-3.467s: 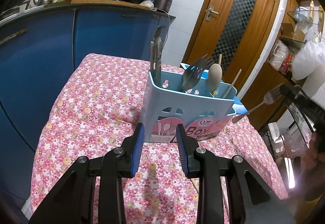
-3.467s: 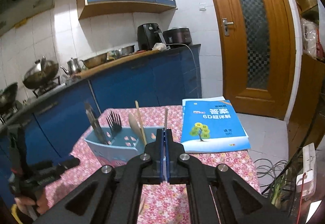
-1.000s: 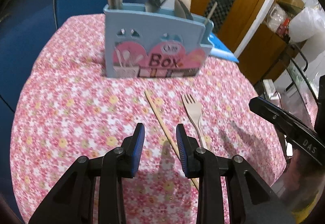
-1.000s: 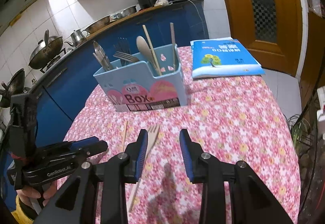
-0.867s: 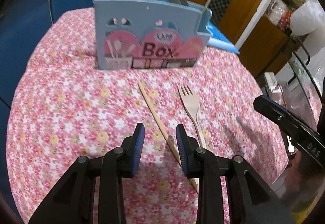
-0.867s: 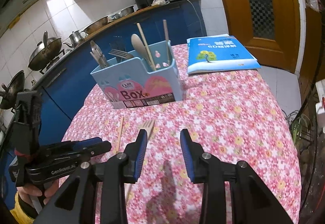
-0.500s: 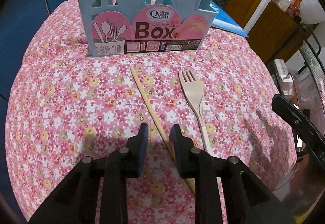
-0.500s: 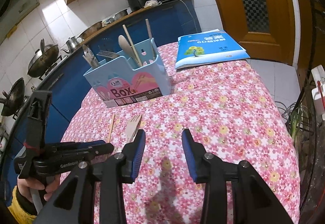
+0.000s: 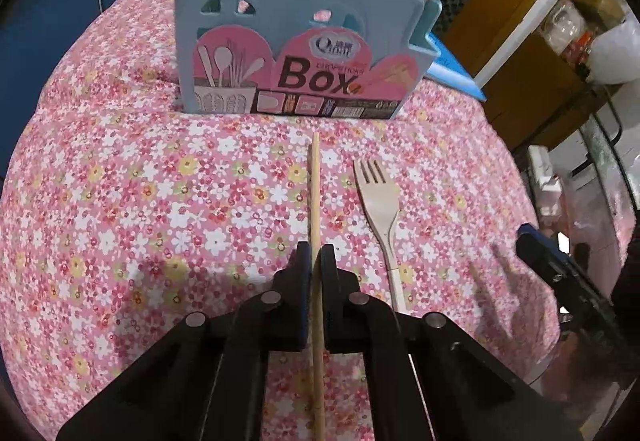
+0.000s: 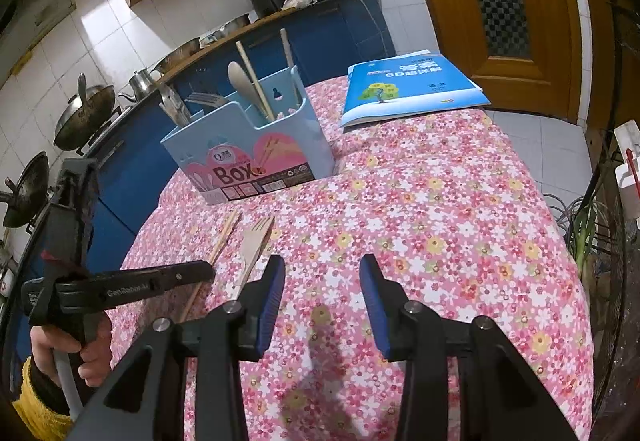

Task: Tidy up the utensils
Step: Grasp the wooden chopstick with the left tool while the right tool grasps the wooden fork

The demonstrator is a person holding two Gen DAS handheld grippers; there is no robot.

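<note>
Chopstick (image 9: 315, 209) lies on the worktop (image 9: 120, 201), clamped in the left claw (image 9: 315, 261), long axis pointing straight at the box (image 9: 296, 53). Right claw (image 10: 322, 281) hovers apart, beside the fork (image 10: 256, 241).

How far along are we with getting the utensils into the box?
Done: several utensils already stand in the light blue plastic utensil box. In hand: the left gripper is shut on the wooden chopstick lying on the floral tablecloth. Left: the beige fork beside it; the right gripper is open, empty.
</note>
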